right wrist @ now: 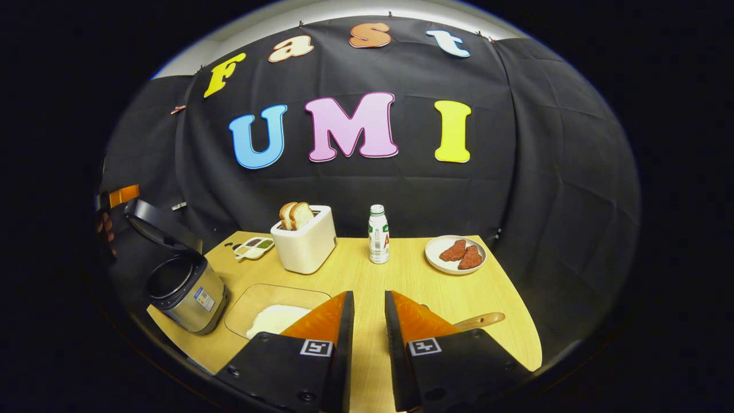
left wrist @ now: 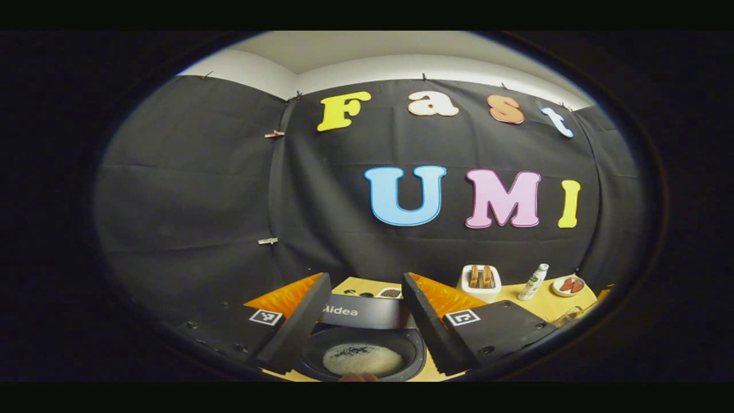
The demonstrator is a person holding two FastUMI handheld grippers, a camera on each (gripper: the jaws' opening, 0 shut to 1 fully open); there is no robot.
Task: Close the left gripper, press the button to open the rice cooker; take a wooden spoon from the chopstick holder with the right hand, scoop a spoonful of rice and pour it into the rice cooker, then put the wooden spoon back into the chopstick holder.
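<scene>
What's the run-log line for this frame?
cooker: lid open, rice in pot | left gripper: open, above pot | right gripper: open, empty | spoon: behind right gripper | rice tray: on table

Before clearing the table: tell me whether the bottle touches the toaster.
Apart. The right gripper view shows bare table between the bottle and the toaster.
</scene>
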